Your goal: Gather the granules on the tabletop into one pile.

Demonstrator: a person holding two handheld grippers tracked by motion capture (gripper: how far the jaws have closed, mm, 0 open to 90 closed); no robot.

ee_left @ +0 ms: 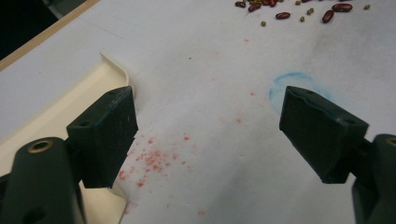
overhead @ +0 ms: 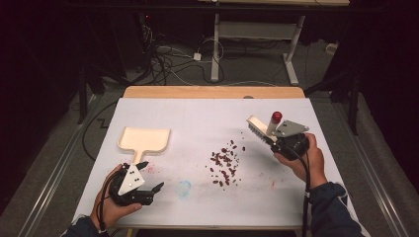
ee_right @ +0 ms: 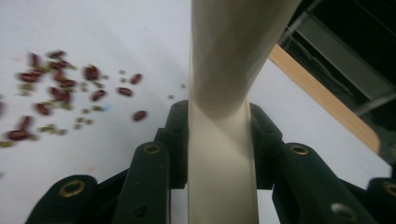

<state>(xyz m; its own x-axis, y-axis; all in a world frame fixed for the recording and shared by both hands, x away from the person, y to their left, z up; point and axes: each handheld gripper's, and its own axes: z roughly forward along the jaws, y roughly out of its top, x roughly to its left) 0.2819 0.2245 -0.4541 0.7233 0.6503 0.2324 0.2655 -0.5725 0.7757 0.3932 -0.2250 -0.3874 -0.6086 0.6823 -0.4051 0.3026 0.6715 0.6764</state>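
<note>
A cream dustpan (overhead: 144, 138) lies flat at the table's left, handle toward me; its edge (ee_left: 70, 100) shows beside the left jaw in the left gripper view. My left gripper (overhead: 150, 176) stands open just below the dustpan's handle, nothing between its jaws. Several red beans (overhead: 225, 163) and small green bits lie scattered mid-table, also seen as beans (ee_left: 285, 9) and beans (ee_right: 60, 88). My right gripper (overhead: 274, 139) is shut on the cream brush (overhead: 259, 127) by its handle (ee_right: 219, 154), holding it above the table right of the beans, bristles toward them. The brush has a red end cap (overhead: 276, 116).
White paper (overhead: 207, 118) covers the table, marked with pink stains (ee_left: 154, 158) and a faint blue ring (overhead: 184, 187). A wooden strip (overhead: 212, 92) runs along the far edge. Beyond it stand a desk frame (overhead: 257, 44) and floor cables.
</note>
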